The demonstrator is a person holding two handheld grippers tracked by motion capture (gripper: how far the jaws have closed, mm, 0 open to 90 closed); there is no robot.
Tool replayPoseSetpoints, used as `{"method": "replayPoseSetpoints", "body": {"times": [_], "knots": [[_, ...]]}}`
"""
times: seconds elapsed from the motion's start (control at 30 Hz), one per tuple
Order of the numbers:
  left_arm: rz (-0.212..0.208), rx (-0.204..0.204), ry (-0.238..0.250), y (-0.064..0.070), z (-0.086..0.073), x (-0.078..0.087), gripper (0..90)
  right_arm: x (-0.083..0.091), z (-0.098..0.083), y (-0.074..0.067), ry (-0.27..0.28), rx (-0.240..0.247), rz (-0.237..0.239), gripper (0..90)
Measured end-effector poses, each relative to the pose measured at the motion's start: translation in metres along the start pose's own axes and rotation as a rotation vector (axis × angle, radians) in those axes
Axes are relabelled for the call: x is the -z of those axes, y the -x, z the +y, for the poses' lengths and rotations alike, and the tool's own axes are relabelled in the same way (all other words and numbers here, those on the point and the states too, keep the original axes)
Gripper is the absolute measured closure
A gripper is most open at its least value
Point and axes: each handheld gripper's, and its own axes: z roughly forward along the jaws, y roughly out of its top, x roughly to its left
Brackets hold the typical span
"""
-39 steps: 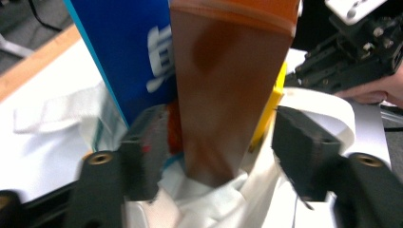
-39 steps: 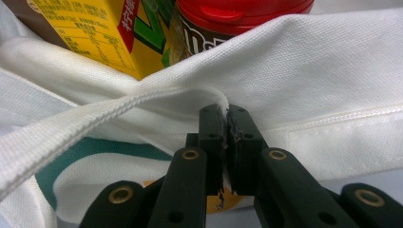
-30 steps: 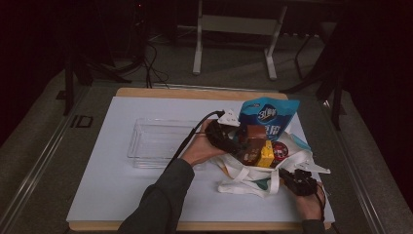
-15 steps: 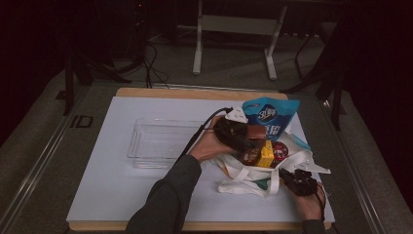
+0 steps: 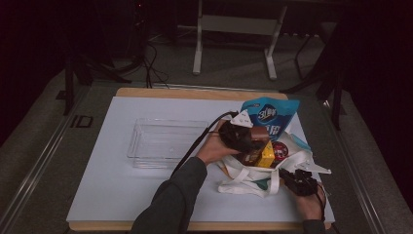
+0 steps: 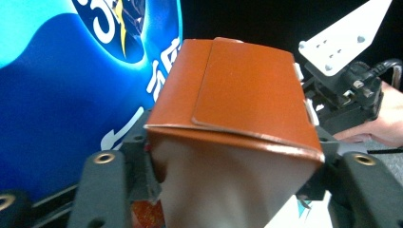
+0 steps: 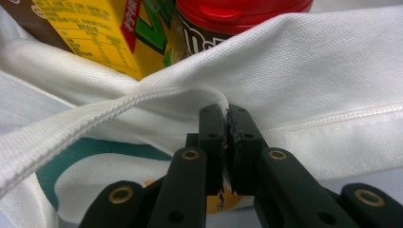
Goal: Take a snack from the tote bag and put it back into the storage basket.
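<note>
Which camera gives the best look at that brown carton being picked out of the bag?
The left gripper view: the brown carton sits close up between the left gripper pads, folded top plain. In the high view it is a small dark block above the white bag.

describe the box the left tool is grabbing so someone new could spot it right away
Start at the white tote bag on the table's right side, stuffed with snacks. In its mouth, just in front of the tall blue snack pouch, the left tool clamps a brown carton. It is plain reddish-brown with a folded flap, unlike the yellow box beside it.
</note>
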Motion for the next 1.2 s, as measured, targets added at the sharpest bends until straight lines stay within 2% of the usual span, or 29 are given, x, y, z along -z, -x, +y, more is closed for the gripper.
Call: {"method": "replayPoseSetpoints", "body": {"times": [0.13, 0.3, 0.53, 0.77, 0.93, 1.2], "knots": [[0.007, 0.008, 0.026, 0.001, -0.003, 0.001, 42.6, 0.0, 0.0, 0.0, 0.001, 0.002, 0.0, 85.4], [0.012, -0.002, 0.026, 0.002, -0.002, 0.003, 43.0, 0.0, 0.0, 0.0, 0.001, 0.003, 0.0, 85.3], [0.019, -0.011, 0.019, 0.003, 0.011, 0.01, 43.1, 0.0, -0.001, 0.0, 0.005, 0.004, 0.002, 85.2], [0.03, 0.005, 0.048, 0.003, 0.017, 0.02, 43.1, 0.0, -0.001, 0.0, 0.007, 0.008, 0.002, 85.2], [0.032, -0.006, 0.07, 0.005, 0.025, 0.028, 43.1, 0.0, -0.001, 0.0, 0.007, 0.009, 0.003, 85.2], [0.046, -0.006, 0.114, 0.004, 0.038, 0.051, 43.2, 0.0, -0.001, 0.0, 0.008, 0.011, 0.004, 85.2]]}}
